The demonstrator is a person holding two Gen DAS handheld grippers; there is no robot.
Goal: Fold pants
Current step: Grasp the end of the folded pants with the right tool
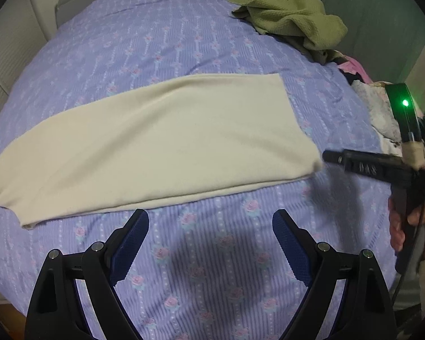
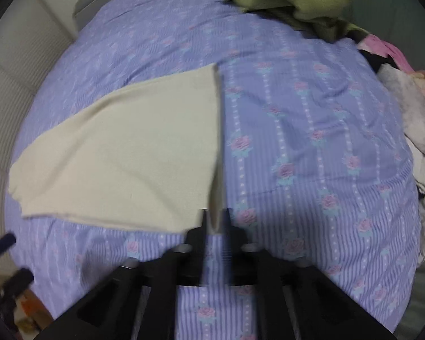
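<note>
- Our right gripper [image 2: 216, 221] has its jaws drawn close around the near right corner of the cream pants [image 2: 121, 153]; the cloth edge stands up between the fingers, so we read this as a pinch on the fabric, though the blur keeps us from seeing the pads press.
- Our left gripper [image 1: 211, 243] is spread wide and grasps nothing; only the purple flowered bedspread [image 1: 212, 297] lies between its fingers, and the pants' near edge sits just ahead of the fingertips.
- The pants lie flat on the bed, already doubled leg on leg judging by the layered near edge; they reach from just ahead of the right jaws far off to the left.
- Their long axis runs side to side across both views, with the broad square end toward the right jaws and the narrower, rounded end pointing left.
- We judge the cloth soft, light and limp, a fleece-like knit: it will sag and drape once lifted and will not slip much.
- Best holds are the two corners of one short end, both layers pinched together.
- Beyond the pants, well apart, a green garment [image 1: 289, 19] lies crumpled, with more laundry [image 2: 405, 104] at the right.
</note>
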